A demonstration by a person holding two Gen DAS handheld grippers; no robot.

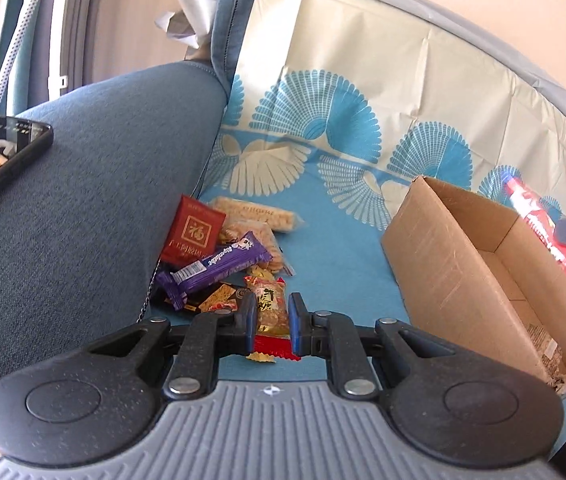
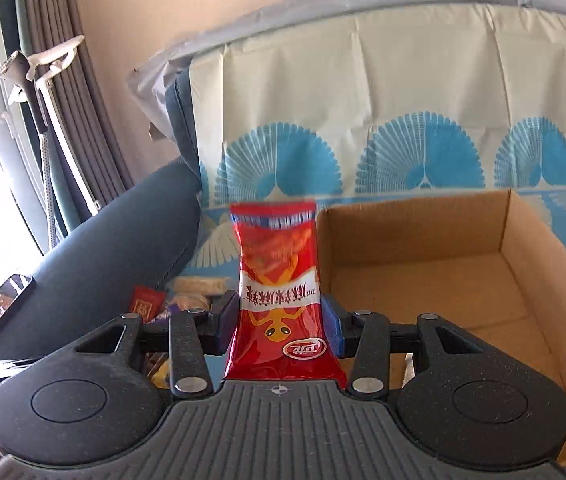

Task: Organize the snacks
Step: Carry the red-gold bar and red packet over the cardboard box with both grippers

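Gripping: right claw [image 2: 279,322] a red packet [image 2: 279,280]; left claw [image 1: 270,320] a candy labelled 牛皮糖 [image 1: 270,304].

Both wrist views look close along their fingers [image 1: 249,316] — sharing the cardboard box [image 1: 455,264].

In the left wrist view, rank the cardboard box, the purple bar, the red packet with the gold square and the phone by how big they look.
1. cardboard box
2. phone, though it is cut off by the edge and nearer, so unsure
3. purple bar
4. red packet, close to the bar in apparent size
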